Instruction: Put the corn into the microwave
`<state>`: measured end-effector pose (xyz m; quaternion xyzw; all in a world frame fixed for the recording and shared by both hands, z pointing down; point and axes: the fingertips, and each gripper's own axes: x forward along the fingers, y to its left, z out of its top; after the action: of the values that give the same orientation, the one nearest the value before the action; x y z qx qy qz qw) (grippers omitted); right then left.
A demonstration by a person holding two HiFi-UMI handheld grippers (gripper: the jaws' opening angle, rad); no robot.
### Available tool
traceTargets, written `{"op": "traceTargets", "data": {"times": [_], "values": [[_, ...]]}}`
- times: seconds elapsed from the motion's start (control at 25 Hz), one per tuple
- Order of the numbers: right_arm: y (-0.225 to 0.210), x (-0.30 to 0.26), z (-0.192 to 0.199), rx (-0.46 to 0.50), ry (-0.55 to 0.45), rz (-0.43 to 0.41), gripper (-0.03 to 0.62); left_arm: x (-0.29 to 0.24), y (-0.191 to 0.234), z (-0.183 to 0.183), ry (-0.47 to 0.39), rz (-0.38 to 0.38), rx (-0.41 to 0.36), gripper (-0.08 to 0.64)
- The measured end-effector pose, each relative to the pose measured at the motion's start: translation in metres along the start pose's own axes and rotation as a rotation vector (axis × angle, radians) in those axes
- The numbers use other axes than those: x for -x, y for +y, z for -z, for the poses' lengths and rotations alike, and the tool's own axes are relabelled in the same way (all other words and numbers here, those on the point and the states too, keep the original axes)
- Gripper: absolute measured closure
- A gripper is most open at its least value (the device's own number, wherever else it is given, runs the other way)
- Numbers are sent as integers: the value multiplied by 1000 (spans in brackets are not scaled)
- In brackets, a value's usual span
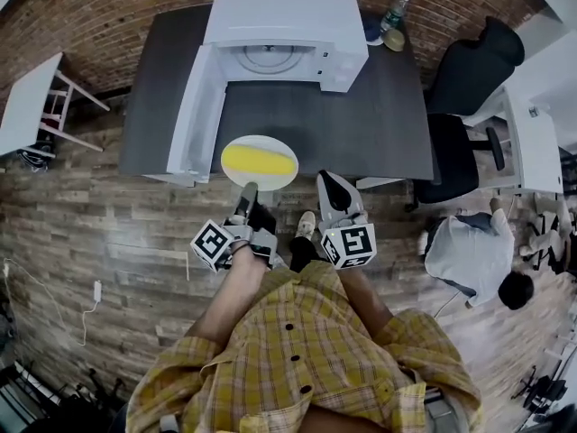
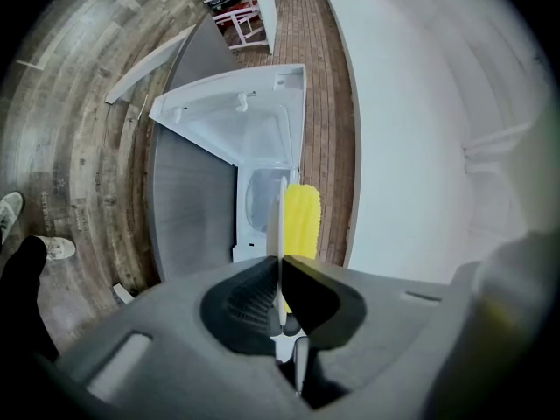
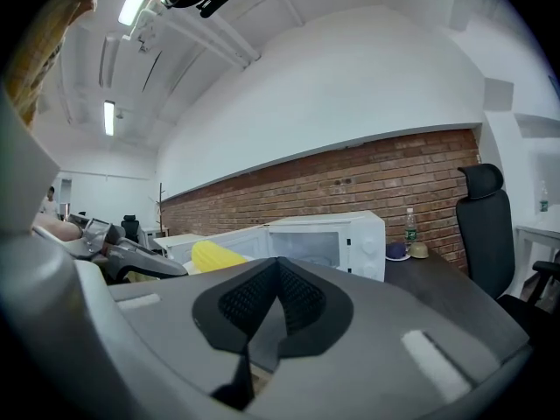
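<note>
task at an early-to-middle stage. the microwave point(image 1: 279, 34) stands at the far side of the dark table point(image 1: 370, 124), its door point(image 1: 194, 115) swung fully open toward the near left, so the cavity and its glass turntable point(image 1: 269, 59) are exposed. the corn point(image 1: 259, 161) lies on a white plate point(image 1: 236, 177) held over the table's near edge, in front of the opening and well short of it. the left gripper point(image 1: 245, 197) pinches the plate's near rim, which shows edge-on between its jaws in the left gripper view. the right gripper point(image 1: 330, 186) is pressed together on nothing, just right of the plate. left to do, by judgement: carry the plate forward into the cavity, release, and close the door. the path looks unobstructed, and the open door borders it on the left. a bottle point(image 1: 393, 12) and small items sit at the far right corner, an office chair point(image 1: 473, 66) and a seated person point(image 1: 469, 255) to the right.
</note>
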<state>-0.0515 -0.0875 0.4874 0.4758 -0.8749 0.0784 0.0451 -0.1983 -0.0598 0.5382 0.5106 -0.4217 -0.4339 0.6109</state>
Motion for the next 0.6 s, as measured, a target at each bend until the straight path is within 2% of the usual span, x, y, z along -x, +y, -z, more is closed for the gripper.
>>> {"op": "traceTargets", "data": {"times": [0.4,0.6], "values": [[-40,-57,-18,12,-25,-60,589,-65,-2,-16,-75,-13,15,543],[-59,-67,-19,16,-20,-86,589,-97,4,-17,-120,-18,33,543]]}}
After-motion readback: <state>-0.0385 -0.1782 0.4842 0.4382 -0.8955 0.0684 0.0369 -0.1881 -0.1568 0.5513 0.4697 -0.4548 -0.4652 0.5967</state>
